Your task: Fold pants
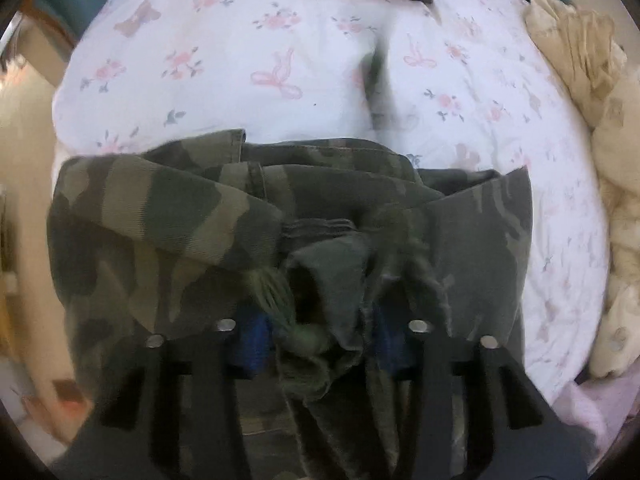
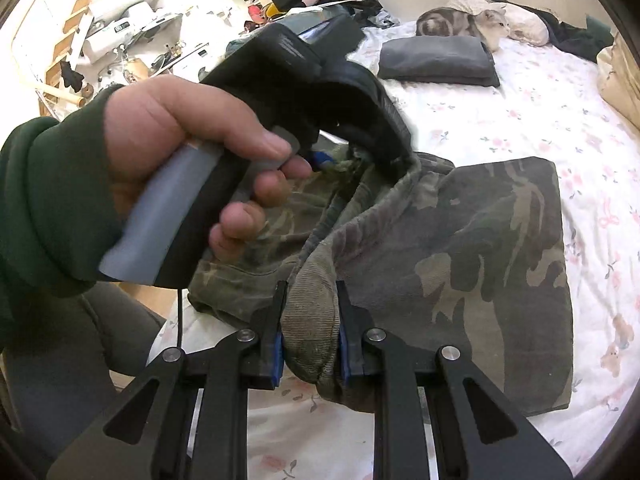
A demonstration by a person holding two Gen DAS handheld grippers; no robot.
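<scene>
My left hand-held gripper (image 1: 320, 332) and right hand-held gripper (image 2: 311, 344) each pinch the camouflage pants (image 2: 480, 248), already folded small on the bed (image 2: 520, 120); I judge one last fold remains.

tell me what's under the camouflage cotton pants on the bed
The camouflage cotton pants lie on a white floral bedsheet, which shows all around them. Whatever sits directly beneath the folded fabric is covered and cannot be seen.

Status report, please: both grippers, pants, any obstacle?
Left gripper and right gripper shut on camouflage pants, part-folded on bed. Nothing in the way.
</scene>
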